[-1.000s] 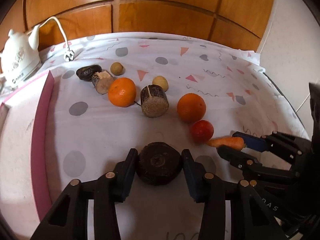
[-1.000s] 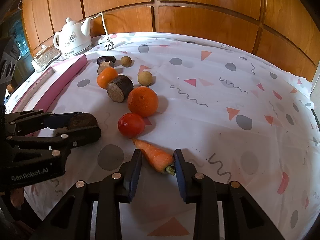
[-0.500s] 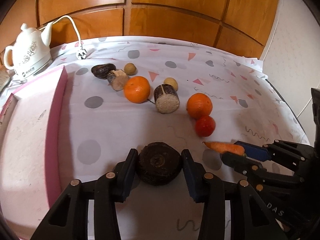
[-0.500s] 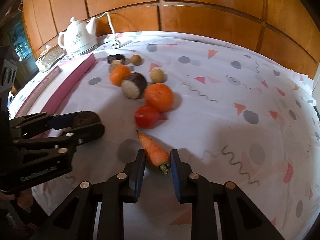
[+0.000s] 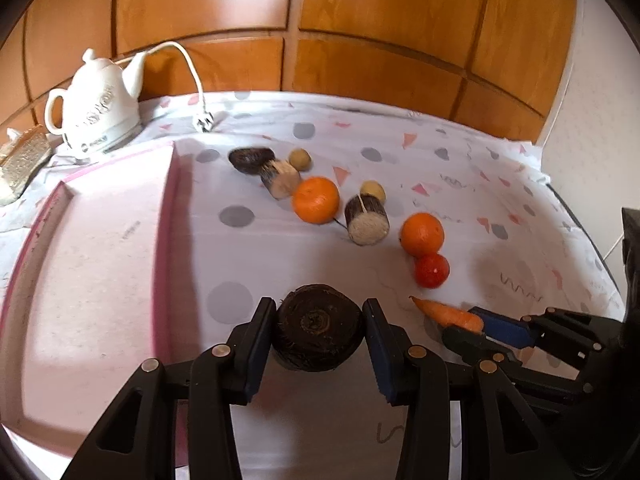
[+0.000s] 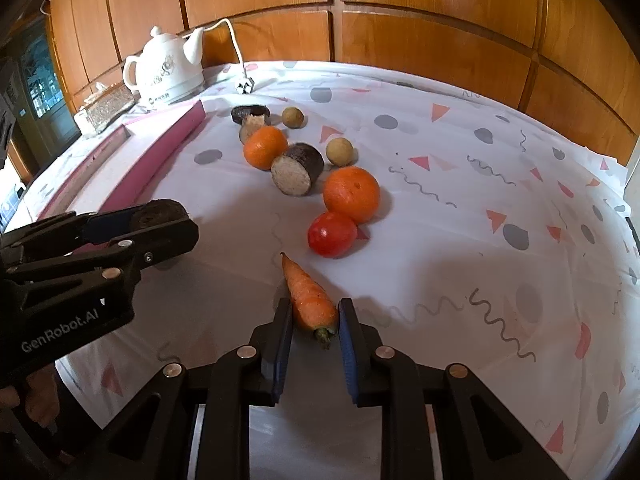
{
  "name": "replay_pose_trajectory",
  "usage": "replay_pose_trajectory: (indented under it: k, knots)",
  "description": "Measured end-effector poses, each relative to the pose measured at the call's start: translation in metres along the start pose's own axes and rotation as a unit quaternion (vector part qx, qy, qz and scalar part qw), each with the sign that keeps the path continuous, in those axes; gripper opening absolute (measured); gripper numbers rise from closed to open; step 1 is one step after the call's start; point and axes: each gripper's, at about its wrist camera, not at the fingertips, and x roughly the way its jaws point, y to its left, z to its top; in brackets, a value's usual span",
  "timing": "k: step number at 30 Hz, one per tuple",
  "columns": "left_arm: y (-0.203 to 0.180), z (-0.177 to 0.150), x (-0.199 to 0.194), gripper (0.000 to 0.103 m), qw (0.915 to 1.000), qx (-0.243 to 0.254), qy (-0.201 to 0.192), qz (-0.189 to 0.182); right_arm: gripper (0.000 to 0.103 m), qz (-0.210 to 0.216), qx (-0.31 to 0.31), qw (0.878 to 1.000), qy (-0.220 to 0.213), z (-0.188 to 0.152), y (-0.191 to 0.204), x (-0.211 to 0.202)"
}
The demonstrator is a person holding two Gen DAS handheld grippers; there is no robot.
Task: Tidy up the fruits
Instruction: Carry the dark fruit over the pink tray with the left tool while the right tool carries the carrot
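Note:
My left gripper point(image 5: 319, 322) is shut on a dark round root chunk point(image 5: 318, 334) and holds it above the cloth, just right of the pink tray point(image 5: 96, 264). My right gripper point(image 6: 313, 320) is shut on a carrot point(image 6: 310, 294), lifted off the cloth; the carrot also shows in the left wrist view point(image 5: 448, 314). On the cloth lie two oranges point(image 6: 351, 194) point(image 6: 265, 147), a tomato point(image 6: 332, 234), a cut root piece point(image 6: 297, 174), two small yellowish round fruits point(image 6: 339, 151) point(image 6: 293, 117) and two more dark pieces at the back point(image 6: 251, 114).
A white kettle point(image 5: 98, 110) with its cord and plug point(image 5: 202, 122) stands at the back left, beside a tissue box point(image 6: 105, 106). Wooden wall panels point(image 6: 400, 20) close the back. The patterned cloth point(image 6: 500, 200) covers the table to the right.
Both grippers have lifted and drawn back with their loads. The left gripper has swung left, so more of the pink tray is in view. The right gripper's jaws closed tighter on the carrot.

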Motion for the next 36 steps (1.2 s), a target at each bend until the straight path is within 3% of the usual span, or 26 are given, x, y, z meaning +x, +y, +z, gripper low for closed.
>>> replay_pose_trajectory:
  k: [10, 19, 30, 36]
  knots:
    - [0.014, 0.007, -0.023, 0.045, 0.9992, -0.017, -0.03, 0.019, 0.022, 0.014, 0.0, 1.0, -0.014, 0.009, 0.01, -0.008]
    - [0.051, 0.01, -0.035, 0.045, 0.9959, -0.059, -0.04, 0.056, 0.022, 0.031, -0.021, 0.999, -0.021, 0.026, 0.026, -0.005]
    - [0.109, 0.005, -0.043, 0.045, 0.9854, -0.121, -0.043, 0.112, 0.022, 0.091, -0.042, 0.995, -0.022, 0.058, 0.071, 0.006]
    - [0.148, -0.002, -0.046, 0.045, 0.9741, -0.159, -0.038, 0.155, 0.022, 0.129, -0.059, 0.99, -0.015, 0.074, 0.107, 0.012]
